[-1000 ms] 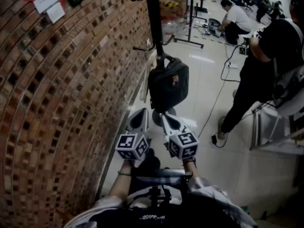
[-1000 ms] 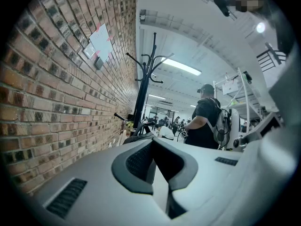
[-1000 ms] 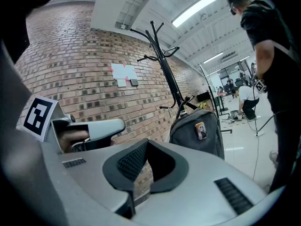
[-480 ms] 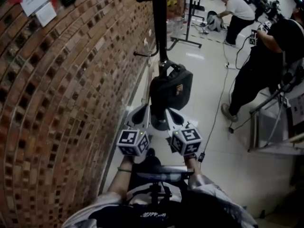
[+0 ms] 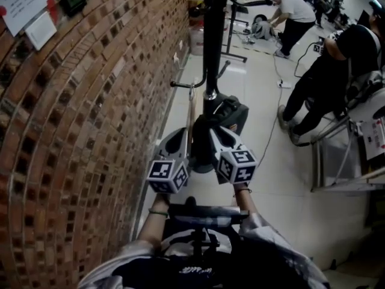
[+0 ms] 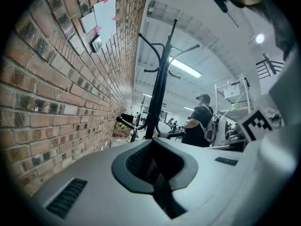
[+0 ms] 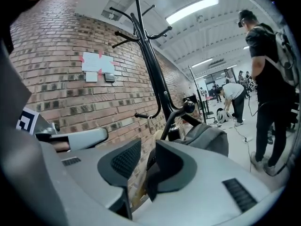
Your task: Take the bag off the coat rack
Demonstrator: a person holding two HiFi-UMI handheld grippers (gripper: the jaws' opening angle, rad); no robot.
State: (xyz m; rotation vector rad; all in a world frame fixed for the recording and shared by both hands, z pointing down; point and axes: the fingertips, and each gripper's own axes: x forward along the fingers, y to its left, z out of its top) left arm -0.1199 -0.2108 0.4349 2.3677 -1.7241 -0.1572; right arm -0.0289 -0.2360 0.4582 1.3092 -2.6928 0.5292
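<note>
Both forearms are held out ahead of the body, close together. The left gripper [image 5: 175,150] and right gripper [image 5: 218,142] are set side by side, tips raised toward the coat rack [image 5: 212,47] beside the brick wall [image 5: 90,119]. The left jaws are seen pressed together on nothing; the right jaws are noted opening, with a gap between the pads, dark bag fabric seen through it and no pad pressed on it. The bag [image 5: 233,112] is observed hanging from a low hook of the rack, just beyond the right gripper's tips.
</note>
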